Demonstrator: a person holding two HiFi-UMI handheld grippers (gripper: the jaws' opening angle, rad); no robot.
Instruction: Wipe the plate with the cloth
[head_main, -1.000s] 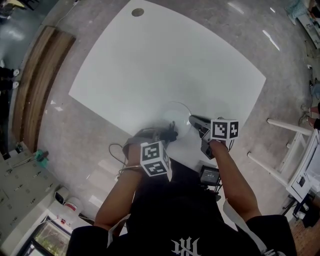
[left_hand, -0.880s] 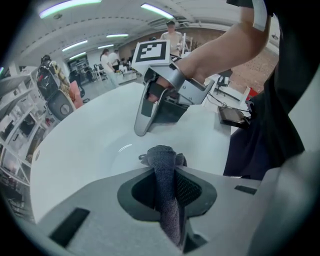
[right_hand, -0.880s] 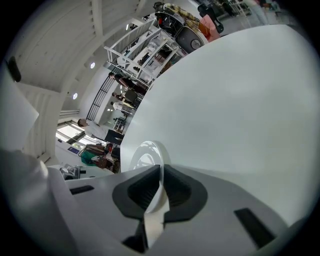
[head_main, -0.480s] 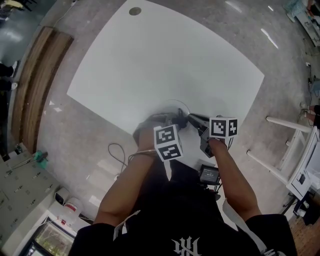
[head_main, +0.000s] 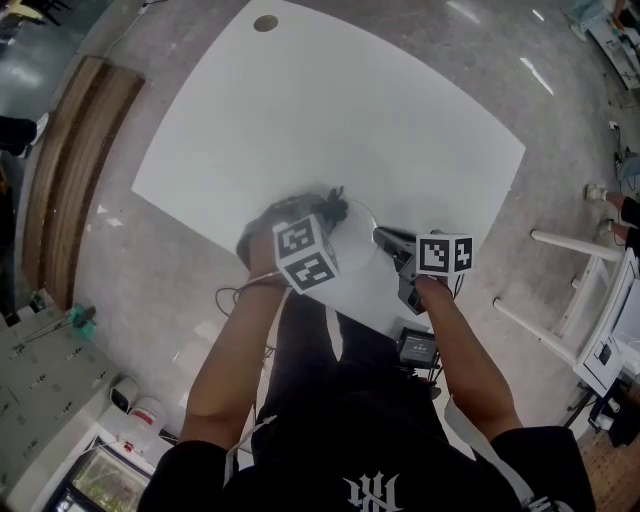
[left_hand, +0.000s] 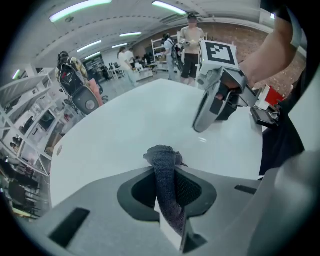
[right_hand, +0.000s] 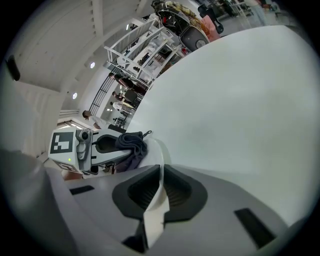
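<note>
white table (head_main: 350, 120), left claw (left_hand: 166, 175) grips cloth (left_hand: 162, 157), plate (right_hand: 156, 152)

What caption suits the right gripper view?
Right tongs grip the white plate; left tongs hold grey cloth against it.

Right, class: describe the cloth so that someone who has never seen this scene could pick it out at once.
Start at the big white table; near its front edge the right gripper holds a pale plate by the rim. The cloth is the dark grey knitted wad pinched in the left gripper, the only dark, soft thing there.
</note>
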